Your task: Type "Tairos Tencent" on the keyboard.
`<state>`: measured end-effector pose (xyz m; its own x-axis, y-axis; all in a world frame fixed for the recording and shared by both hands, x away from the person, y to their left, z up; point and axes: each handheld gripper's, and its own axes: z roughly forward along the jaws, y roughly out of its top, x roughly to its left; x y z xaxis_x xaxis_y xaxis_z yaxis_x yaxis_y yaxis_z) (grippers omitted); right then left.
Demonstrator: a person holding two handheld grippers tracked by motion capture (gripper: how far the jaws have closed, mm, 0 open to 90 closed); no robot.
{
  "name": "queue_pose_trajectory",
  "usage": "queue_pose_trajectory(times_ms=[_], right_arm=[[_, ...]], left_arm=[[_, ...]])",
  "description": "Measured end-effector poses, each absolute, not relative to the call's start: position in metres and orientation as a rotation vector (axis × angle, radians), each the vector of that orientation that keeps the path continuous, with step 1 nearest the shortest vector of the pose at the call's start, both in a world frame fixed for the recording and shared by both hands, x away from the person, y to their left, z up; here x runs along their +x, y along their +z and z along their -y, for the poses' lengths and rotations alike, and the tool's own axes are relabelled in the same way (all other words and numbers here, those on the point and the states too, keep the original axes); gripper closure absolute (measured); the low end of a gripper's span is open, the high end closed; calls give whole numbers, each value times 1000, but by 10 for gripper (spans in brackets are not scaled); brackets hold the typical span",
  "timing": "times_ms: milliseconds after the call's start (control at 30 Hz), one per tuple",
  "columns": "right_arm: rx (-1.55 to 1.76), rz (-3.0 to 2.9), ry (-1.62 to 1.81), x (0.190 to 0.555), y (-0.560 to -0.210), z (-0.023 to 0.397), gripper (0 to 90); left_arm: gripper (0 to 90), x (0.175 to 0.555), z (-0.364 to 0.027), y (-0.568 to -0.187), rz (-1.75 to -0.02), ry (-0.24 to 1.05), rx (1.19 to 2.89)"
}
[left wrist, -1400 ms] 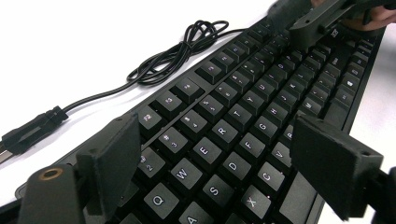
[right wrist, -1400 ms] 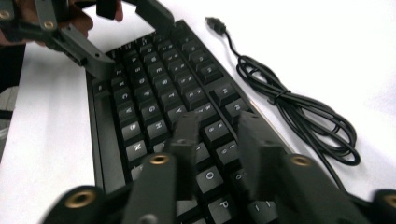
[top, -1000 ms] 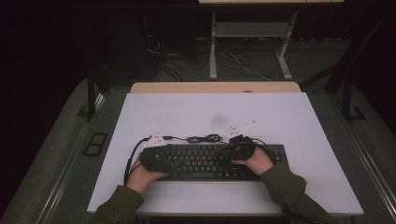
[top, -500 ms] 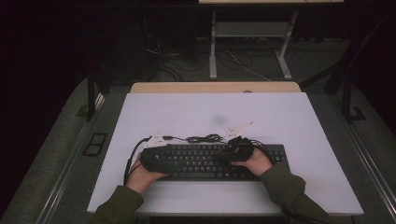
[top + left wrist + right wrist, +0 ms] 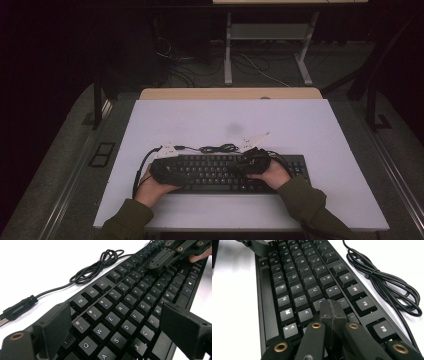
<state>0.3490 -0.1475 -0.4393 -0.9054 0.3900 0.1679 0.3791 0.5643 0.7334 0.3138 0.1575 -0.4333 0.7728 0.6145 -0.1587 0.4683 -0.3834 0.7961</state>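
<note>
A black keyboard [image 5: 225,175] lies across the near part of the white table [image 5: 230,117]. Its black cable [image 5: 220,148] is bundled just behind it, and the plug [image 5: 17,308] lies on the table. My left gripper [image 5: 180,174] hovers over the keyboard's left end, jaws open wide above the letter keys [image 5: 120,332] with nothing between them. My right gripper [image 5: 241,167] is shut, its tips [image 5: 333,310] down among the keys near I and K. Whether they press a key I cannot tell. Each gripper faces the other: the right gripper [image 5: 162,261] shows ahead of the left.
The coiled cable [image 5: 387,287] runs along the keyboard's far side. A wooden table edge [image 5: 230,93] lies behind the white top, with a metal desk frame [image 5: 270,35] and floor cables farther back. Bare white surface extends beyond the keyboard.
</note>
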Motion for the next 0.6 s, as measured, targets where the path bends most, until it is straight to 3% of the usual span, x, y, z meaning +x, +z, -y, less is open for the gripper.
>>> queue_pose_trajectory(times_ms=[600], right_arm=[[678, -2753, 1308, 348, -434, 147, 858]], left_arm=[[100, 314, -157, -433, -806, 202, 2047]])
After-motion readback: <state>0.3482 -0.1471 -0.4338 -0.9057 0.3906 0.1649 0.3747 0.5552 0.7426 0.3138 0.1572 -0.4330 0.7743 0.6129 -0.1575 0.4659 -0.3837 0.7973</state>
